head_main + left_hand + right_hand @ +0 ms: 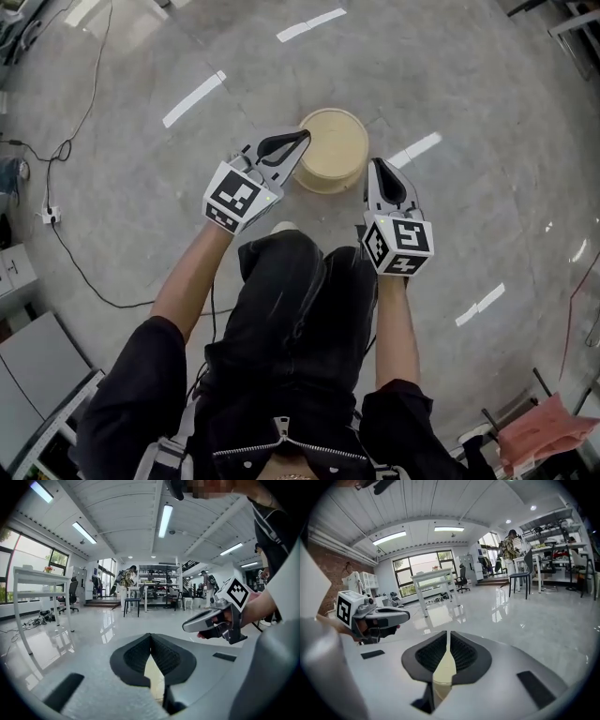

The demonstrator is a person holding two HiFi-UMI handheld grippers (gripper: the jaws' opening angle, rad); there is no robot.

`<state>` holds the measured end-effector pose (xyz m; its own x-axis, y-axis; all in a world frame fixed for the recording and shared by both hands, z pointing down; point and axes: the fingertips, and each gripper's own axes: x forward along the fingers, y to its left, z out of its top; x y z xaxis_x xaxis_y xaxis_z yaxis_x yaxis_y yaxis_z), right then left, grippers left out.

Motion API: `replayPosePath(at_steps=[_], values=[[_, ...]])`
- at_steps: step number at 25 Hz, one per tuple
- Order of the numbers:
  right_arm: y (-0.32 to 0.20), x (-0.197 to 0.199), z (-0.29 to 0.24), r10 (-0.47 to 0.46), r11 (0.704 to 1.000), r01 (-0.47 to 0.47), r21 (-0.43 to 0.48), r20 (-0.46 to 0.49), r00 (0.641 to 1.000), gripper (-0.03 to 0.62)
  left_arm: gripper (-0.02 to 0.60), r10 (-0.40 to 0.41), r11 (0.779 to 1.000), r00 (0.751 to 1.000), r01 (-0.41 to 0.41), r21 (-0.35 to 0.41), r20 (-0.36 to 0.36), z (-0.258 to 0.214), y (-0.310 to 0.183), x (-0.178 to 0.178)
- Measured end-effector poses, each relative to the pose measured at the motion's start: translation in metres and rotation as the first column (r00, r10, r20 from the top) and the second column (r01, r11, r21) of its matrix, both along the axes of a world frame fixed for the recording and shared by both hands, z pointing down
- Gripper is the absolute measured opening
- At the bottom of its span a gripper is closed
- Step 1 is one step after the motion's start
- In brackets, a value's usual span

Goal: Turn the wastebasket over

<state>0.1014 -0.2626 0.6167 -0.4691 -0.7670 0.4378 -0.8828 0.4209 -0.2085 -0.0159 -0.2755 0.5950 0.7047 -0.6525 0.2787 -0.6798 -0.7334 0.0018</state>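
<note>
One wastebasket (333, 150) between left claw (304, 137), right claw (374, 165), cable (73, 258) aside

Seen from above, the person is in black throughout: a short-sleeved top (131, 398), a metal zip (281, 433) at its front, and black trousers (291, 300). The left gripper (302, 139) and right gripper (375, 165) are pale grey shells with black ribbed linings. Each carries a white cube with black square markers, the left cube (234, 197) and the right cube (398, 246).
</note>
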Motion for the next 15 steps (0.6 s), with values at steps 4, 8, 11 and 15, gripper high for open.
replayPosePath(at_steps=[4, 8, 11, 15], values=[[-0.020, 0.003, 0.044, -0.011, 0.996, 0.019, 0.091, -0.086, 0.996, 0.015, 0.005, 0.028, 1.000, 0.999, -0.028, -0.003, 0.016, 0.058, -0.004, 0.006], [-0.026, 0.005, 0.086, -0.008, 0.998, 0.013, 0.061, -0.080, 0.997, 0.106, 0.016, 0.094, 0.995, 0.995, -0.094, -0.015, 0.039, 0.103, 0.007, 0.025], [-0.030, 0.003, 0.112, -0.013, 1.000, 0.013, 0.000, -0.055, 0.998, 0.184, 0.154, 0.082, 0.996, 0.997, -0.081, -0.038, 0.014, 0.122, 0.008, 0.022], [-0.030, 0.003, 0.134, -0.001, 0.998, 0.001, -0.067, 0.001, 1.000, 0.229, 0.229, 0.089, 0.995, 0.996, -0.088, -0.045, 0.015, 0.136, 0.014, 0.019]])
